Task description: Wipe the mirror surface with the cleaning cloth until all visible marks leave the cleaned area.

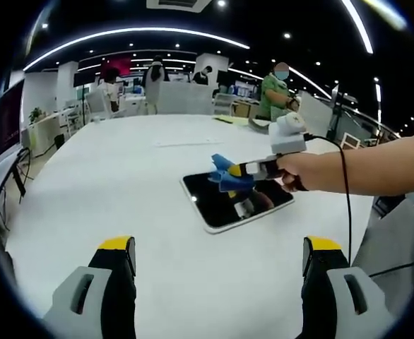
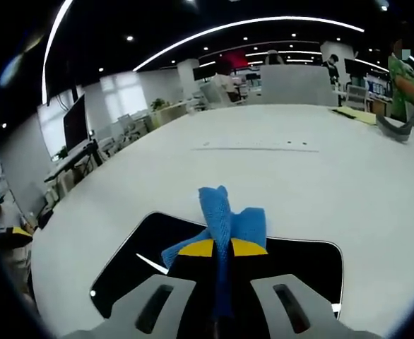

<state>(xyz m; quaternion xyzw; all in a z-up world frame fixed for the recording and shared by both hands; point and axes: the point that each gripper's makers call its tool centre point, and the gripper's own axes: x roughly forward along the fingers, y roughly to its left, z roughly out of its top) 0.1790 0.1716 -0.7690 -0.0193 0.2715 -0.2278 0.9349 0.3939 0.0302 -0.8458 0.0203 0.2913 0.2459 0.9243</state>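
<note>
A flat rectangular mirror (image 1: 225, 205) with a white rim lies on the white table (image 1: 122, 183); its dark face reflects the ceiling. My right gripper (image 1: 229, 171), held by a person's hand, hovers over the mirror's upper half and is shut on a blue cleaning cloth (image 1: 226, 175). In the right gripper view the cloth (image 2: 225, 219) sticks up, bunched between the yellow-tipped jaws of the right gripper (image 2: 221, 248), above the mirror (image 2: 140, 258). My left gripper (image 1: 217, 253) stands open near the table's front edge, well short of the mirror, with nothing between its fingers.
A long thin strip (image 2: 256, 146) lies on the table beyond the mirror. Papers and a dark curved object (image 2: 394, 127) sit at the far right edge. A cable (image 1: 346, 205) trails from the right gripper. People, chairs and desks stand beyond the table.
</note>
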